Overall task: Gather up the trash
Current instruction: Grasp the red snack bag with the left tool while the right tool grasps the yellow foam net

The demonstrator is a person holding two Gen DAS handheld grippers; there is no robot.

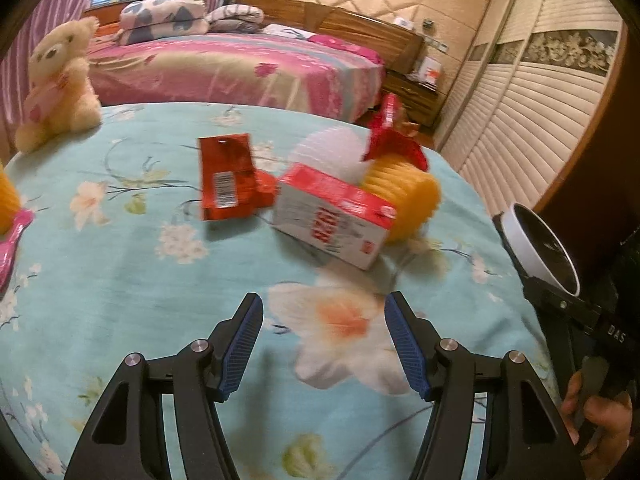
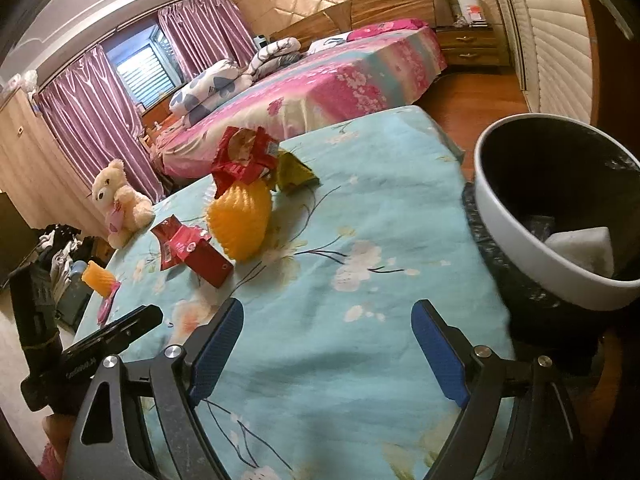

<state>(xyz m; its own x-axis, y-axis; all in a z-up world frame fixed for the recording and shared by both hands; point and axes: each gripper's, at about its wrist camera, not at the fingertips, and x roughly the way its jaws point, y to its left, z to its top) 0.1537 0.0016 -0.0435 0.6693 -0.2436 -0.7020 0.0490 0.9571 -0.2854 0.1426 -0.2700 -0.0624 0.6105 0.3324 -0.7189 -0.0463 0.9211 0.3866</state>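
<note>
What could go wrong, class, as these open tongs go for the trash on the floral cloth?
1. The red-and-white carton leans against the yellow foam net; grabbing one may shift the other.
2. The crumpled red wrapper sits on that net and could slide off.
3. The teddy bear sits nearby and isn't trash.
4. The trash bin stands past the table edge; a short drop misses.

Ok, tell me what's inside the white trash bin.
In the right wrist view, the white trash bin is lined with a black bag and holds a white foam-like block against its near wall, with something dark beside it. The near rim covers the bottom, so anything else there is hidden.
</note>
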